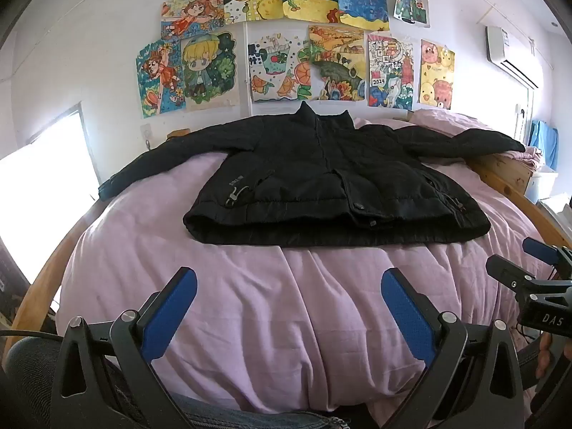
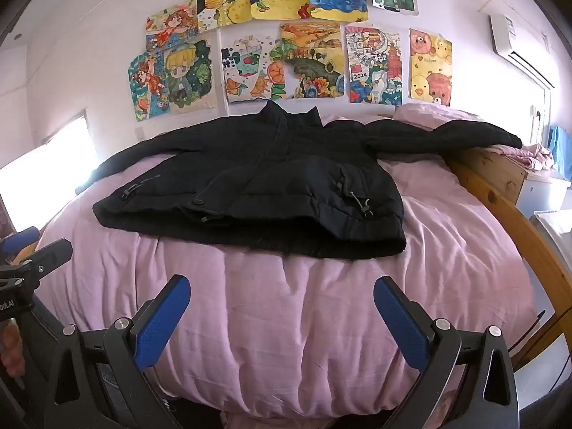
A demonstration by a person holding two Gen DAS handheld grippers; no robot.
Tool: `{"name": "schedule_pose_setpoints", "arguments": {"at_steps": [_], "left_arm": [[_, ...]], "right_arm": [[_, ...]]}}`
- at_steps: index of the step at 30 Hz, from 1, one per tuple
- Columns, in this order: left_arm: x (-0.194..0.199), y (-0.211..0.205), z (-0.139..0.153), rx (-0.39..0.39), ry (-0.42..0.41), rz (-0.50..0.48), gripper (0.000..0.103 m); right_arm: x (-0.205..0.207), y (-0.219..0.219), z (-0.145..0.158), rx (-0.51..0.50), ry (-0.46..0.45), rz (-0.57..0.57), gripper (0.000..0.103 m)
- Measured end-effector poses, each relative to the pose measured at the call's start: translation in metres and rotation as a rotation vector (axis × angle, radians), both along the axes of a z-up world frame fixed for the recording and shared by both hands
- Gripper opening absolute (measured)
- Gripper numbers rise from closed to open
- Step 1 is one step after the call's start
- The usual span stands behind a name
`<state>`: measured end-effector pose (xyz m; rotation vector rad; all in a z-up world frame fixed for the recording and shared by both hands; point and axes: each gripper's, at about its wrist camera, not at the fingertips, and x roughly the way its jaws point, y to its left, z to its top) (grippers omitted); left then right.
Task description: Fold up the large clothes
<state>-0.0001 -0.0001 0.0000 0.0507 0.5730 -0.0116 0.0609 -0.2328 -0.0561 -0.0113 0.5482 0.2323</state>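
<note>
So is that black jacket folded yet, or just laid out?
Laid out, not folded. The jacket lies flat on the bed, both sleeves stretched sideways, collar up.

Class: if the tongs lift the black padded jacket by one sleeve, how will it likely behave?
The black padded jacket is probably floppy: its sleeves drape over the bed edges. Likely light for its bulk, given the puffy quilting. Its smooth shell may slip on the pink quilt.

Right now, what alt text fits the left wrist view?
A black jacket lies flat, sleeves spread, on a pink-covered bed. The open left claw hovers short of its hem, under a wall of children's drawings.
</note>
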Motion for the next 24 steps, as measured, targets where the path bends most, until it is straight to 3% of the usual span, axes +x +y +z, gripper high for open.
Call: {"name": "schedule_pose_setpoints", "arguments": {"at_steps": [19,24], "left_arm": [[0.0,0.0,0.0,0.0,0.005,-0.003,0.101],[0.003,-0.001,-0.011,-0.002,0.007,-0.003,0.101]], "right_arm": [[0.0,-0.003,-0.001,0.007,0.001,0.0,0.103],[0.001,-0.003,-0.001,0.01,0.003,0.0,0.103]]}}
